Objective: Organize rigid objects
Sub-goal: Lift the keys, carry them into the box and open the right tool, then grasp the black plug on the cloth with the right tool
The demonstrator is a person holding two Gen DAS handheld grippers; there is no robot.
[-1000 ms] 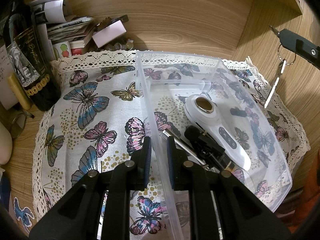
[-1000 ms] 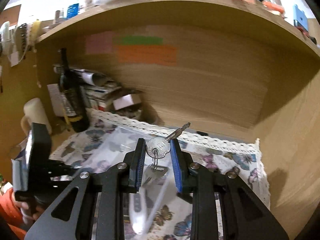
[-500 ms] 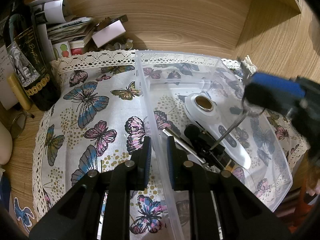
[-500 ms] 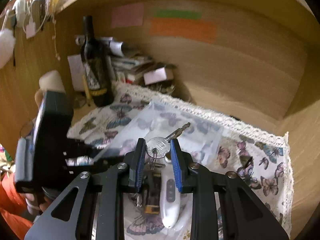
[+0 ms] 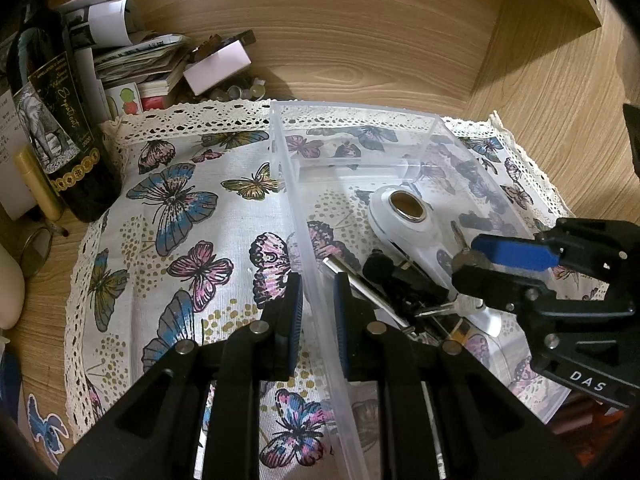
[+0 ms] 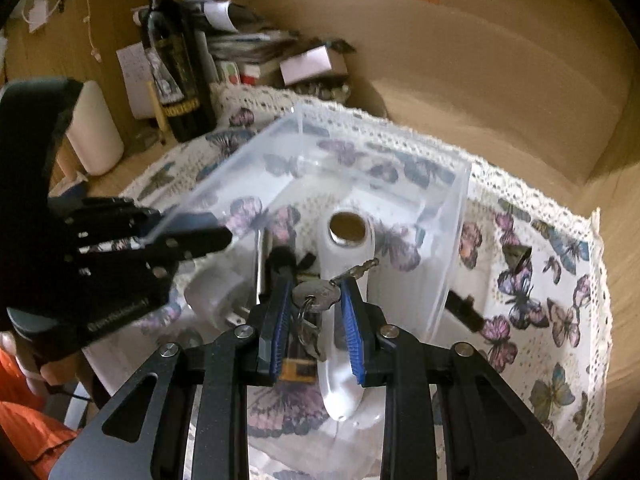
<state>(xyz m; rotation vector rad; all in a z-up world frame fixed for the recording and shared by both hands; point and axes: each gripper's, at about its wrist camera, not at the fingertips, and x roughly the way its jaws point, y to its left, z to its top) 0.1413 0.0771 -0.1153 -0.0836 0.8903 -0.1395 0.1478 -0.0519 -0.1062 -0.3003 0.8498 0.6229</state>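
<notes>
Clear plastic forms the bin (image 5: 436,128) that sits on a butterfly-print cloth (image 5: 180,216) with a lace edge, inside a wooden alcove. In the bin lie a white device (image 5: 404,216) with a round brass-coloured opening at its far end, a black gadget (image 5: 404,280) with a metal rod along its left, and some smaller dark pieces beneath them. On the left, off the cloth, stand a dark wine bottle (image 5: 52,120), a pile of papers and booklets (image 5: 136,60) and a small white box (image 5: 218,66). A small black part (image 6: 464,310) lies on the cloth just outside the bin's right wall.

The left gripper (image 5: 316,312) points steeply down at the near left wall of the bin, its blue pads clamped on that wall, one pad inside and one outside. The right gripper (image 6: 316,310) comes in from the right over the bin, also tilted steeply down, above the near end of the white device. Its pads are clenched on the round head of a silver key (image 6: 320,294), the blade pointing up and to the far right, with further keys hanging from the ring between the fingers. In the left view the key hangs inside the bin's outline, above the black gadget. In the right view the left tool appears at the left edge, with an orange sleeve (image 6: 28,432) below it.
</notes>
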